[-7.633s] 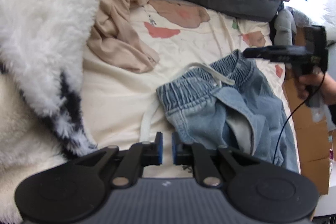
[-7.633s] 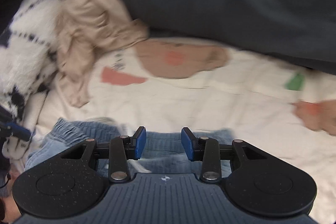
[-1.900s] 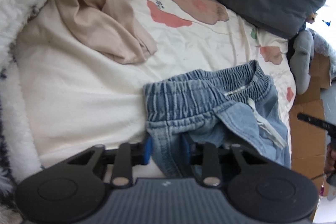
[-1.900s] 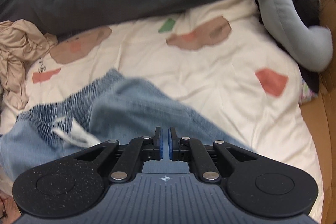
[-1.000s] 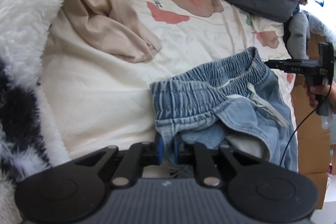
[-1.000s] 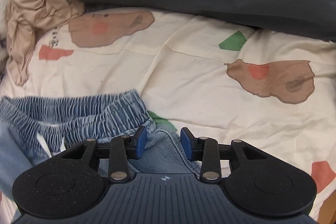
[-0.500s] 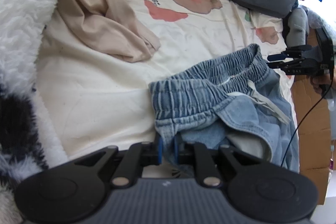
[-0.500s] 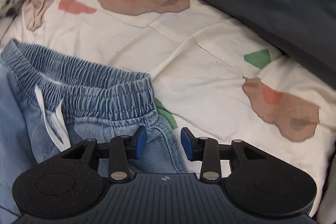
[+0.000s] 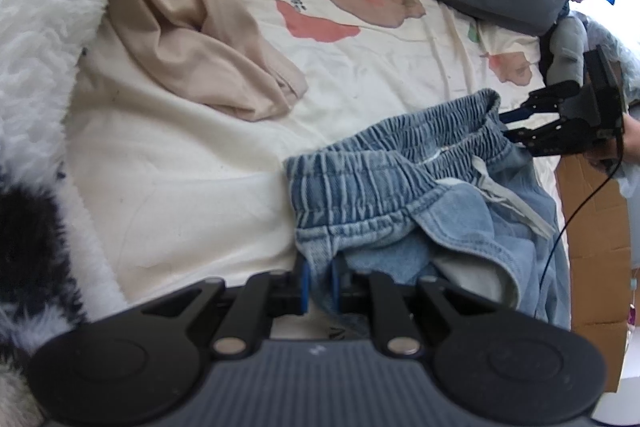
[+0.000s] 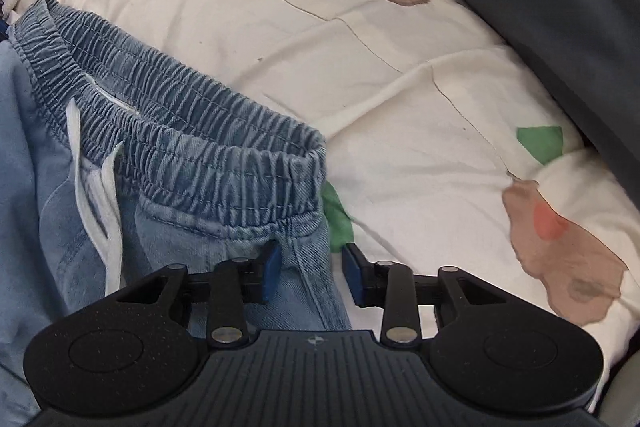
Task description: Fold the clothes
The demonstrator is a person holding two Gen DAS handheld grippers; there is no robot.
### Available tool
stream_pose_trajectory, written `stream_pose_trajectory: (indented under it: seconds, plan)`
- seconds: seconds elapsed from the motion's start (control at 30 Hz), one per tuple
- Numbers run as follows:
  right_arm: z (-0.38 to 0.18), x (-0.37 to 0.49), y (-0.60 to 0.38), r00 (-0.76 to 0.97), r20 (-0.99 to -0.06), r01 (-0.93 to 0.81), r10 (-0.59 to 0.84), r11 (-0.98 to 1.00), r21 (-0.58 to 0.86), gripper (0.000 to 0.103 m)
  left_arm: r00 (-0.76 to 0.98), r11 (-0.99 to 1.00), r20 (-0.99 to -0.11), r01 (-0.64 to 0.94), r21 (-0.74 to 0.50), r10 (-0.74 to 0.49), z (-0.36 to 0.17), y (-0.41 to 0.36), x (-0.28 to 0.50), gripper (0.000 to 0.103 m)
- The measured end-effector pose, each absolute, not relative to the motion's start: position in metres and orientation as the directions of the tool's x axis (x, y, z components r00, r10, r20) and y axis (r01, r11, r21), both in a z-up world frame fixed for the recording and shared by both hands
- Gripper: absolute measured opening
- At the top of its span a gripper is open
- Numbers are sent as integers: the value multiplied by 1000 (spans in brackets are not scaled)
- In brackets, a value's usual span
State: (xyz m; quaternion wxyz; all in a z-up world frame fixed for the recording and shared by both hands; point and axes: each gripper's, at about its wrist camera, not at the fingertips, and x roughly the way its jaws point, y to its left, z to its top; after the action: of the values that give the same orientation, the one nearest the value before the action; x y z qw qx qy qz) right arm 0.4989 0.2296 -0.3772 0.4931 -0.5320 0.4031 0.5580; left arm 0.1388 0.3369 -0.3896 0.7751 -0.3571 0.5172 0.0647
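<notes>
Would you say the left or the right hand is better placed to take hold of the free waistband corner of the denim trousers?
Right: the right gripper straddles that corner of the denim trousers, closing; the left gripper already clamps the other side.

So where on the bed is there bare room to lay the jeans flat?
The widest bare sheet lies between the fluffy blanket, the beige garment and the jeans. A second patch runs from the waistband to the grey duvet. The right edge, by the plush toy, is crowded.

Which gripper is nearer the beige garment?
Left. The left gripper is clamped on the denim shorts at the waistband corner facing the beige garment. The right gripper, jaws closing around denim, sits at the far corner.
</notes>
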Motion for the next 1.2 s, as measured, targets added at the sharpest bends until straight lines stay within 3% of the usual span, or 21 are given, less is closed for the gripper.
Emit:
stream_pose_trajectory:
  seconds: [0.2,0.63,0.93,1.2]
  plan:
    - [-367,488,222,129,-974,-967,185,-193,-165,12,486,760,-841,-446,-473,-238,-378,337,141,10]
    - [-297,524,197,403,-860,-914,312,189,-360,10,576,891,-809,-298,-342,-118,-334,339,187,10]
    - [-281,573,189,414,-859,-870,303,410,-274,10,543,943,-839,-261,-206,-33,-351,338,236,10]
    - [-325,598,201,376,-880,-855,291,474,-208,14,496,927,-867,-298,-227,-53,-377,338,246,12]
